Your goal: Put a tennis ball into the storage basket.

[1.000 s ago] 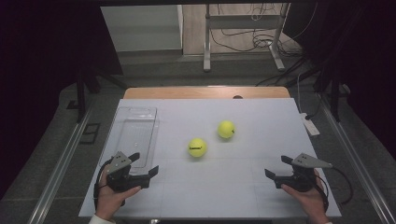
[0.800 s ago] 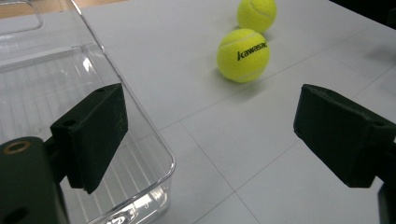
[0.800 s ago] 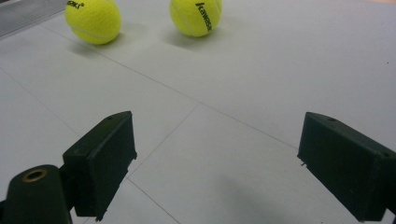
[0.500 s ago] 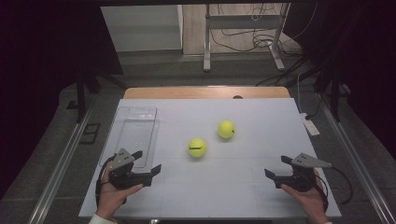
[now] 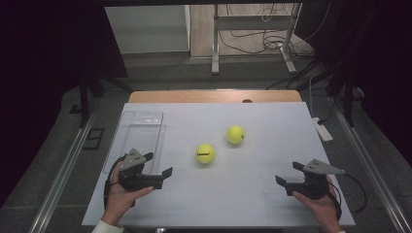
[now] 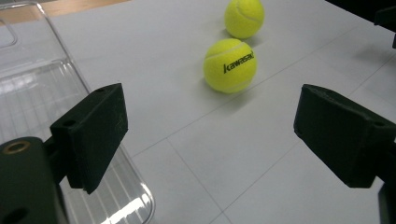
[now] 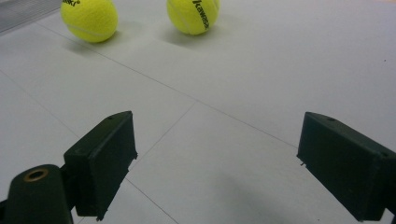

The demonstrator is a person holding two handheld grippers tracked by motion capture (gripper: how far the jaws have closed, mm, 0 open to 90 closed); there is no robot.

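I hold both grippers, left gripper (image 5: 158, 166) and right gripper (image 5: 287, 174), jaws released wide, empty; fuzzy round tennis balls (image 5: 205, 153) rest apart on the smooth surface (image 5: 252, 204).

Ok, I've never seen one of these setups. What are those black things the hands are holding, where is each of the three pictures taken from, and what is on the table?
There is no robot here. A person holds a two-jaw tool in each hand: the left gripper and the right gripper. Both have their jaws open with nothing between them.

The high view comes from a fixed camera above the person's side, looking forward and down at the white table. The other two pictures come from small cameras riding on the grippers; the black blocks rising from the bottom are that gripper's own jaws.

On the table lie two yellow tennis balls, the nearer ball and the farther ball, a little apart. A clear plastic tray sits at the left, beside the left gripper. Nothing is held.
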